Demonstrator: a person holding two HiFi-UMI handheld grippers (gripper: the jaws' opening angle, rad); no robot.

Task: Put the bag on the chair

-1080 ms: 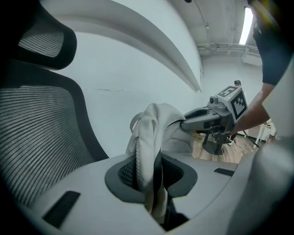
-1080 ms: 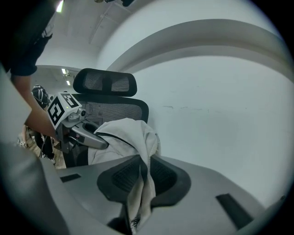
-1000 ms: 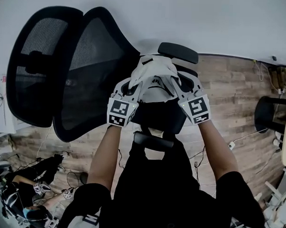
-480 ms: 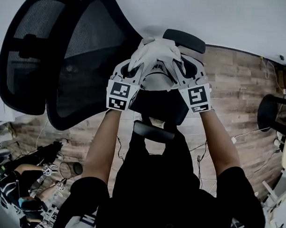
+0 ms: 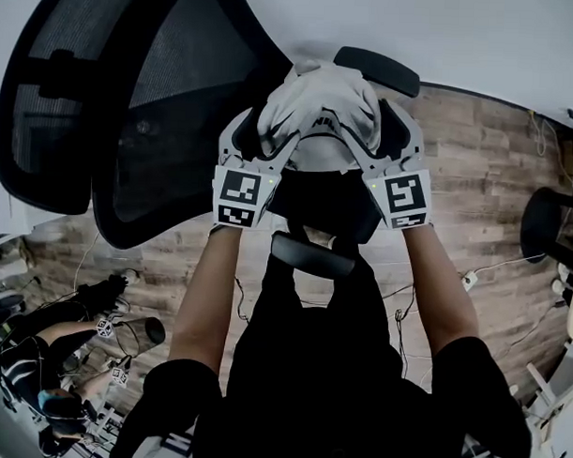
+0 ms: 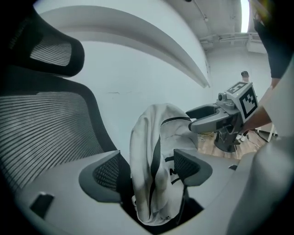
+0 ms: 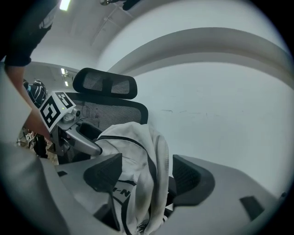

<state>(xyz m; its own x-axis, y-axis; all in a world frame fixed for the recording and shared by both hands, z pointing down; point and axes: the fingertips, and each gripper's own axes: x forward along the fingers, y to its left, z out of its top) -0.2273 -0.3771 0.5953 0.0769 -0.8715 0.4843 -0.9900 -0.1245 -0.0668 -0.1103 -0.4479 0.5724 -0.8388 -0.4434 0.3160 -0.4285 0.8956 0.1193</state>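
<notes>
Wood-plank floor; black mesh office chair at ten o'clock. Left tool and right tool are opening around the white black-trimmed fabric bag; withdraw straight, avoiding snags.

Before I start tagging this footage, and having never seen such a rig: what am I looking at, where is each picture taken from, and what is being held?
There is no robot. A person holds a two-jaw gripper in each hand. The head view looks steeply down from a camera on the person's head. The other two cameras ride on the left gripper and the right gripper, each looking along its own jaws. A white bag with black trim hangs between both pairs of jaws, over the seat of a black mesh chair on a wooden floor. Both pairs of jaws are opening, so they are releasing the bag.
</notes>
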